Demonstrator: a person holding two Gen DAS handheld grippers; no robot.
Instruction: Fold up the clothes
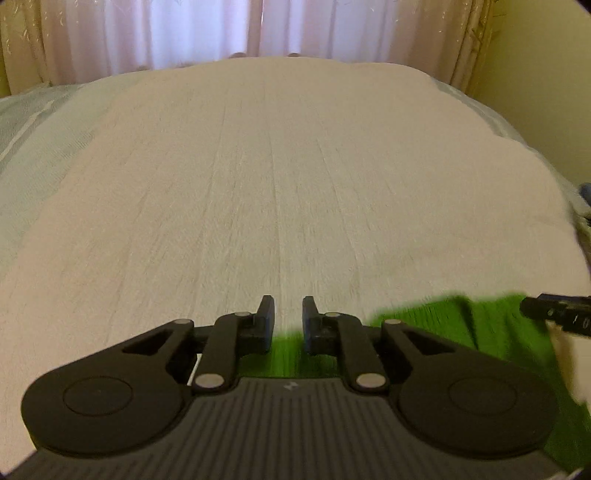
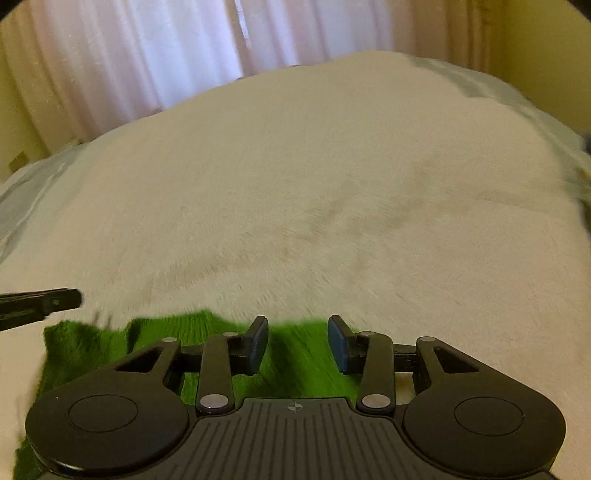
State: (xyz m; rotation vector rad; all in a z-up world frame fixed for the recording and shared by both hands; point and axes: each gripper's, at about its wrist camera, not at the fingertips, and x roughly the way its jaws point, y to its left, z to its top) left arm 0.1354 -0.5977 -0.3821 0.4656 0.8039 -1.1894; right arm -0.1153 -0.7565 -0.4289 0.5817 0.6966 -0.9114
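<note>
Left gripper (image 1: pixel 288 314), jaws slightly parted with nothing between them, poised above the near left edge of the green garment (image 1: pixel 436 325) lying on the pale bedspread (image 1: pixel 280 177). Right gripper (image 2: pixel 298 334), jaws wider apart and empty, above the same garment; curtains (image 1: pixel 207 29) behind the bed.

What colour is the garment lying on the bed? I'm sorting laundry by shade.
Bright green garment, plain with no visible pattern, seen best in the right wrist view.
</note>
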